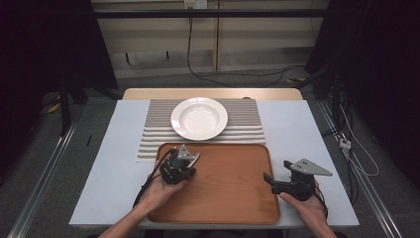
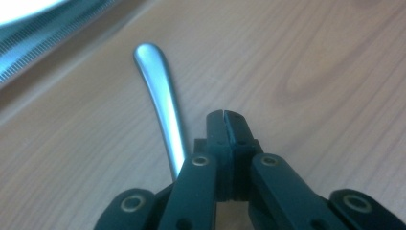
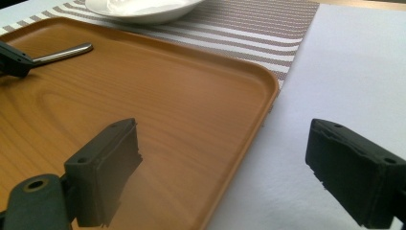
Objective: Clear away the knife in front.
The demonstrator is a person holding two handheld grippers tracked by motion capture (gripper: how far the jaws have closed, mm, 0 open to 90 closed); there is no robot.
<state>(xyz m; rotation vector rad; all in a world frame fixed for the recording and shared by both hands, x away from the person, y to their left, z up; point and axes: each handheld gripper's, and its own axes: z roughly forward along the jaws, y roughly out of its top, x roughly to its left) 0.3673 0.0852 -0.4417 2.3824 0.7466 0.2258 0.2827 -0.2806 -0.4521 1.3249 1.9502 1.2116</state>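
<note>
A metal cutlery handle [image 2: 160, 91] lies on the wooden tray [image 1: 233, 198] near its far left corner. My left gripper [image 2: 225, 115] is shut, its two pads pressed flat together with nothing between them where they show. The handle runs along the left of the pads and passes under the left finger. From the right gripper view the handle [image 3: 64, 51] sticks out past the left gripper [image 3: 12, 60]. In the high view the left gripper [image 1: 194, 159] sits low over the tray. My right gripper [image 3: 222, 143] stands open at the tray's right edge, holding nothing.
A white deep plate [image 1: 199, 118] rests on a striped placemat [image 1: 247, 124] behind the tray. The tray lies on a white table top [image 1: 297, 129]. Dark stands and cables flank the table on both sides.
</note>
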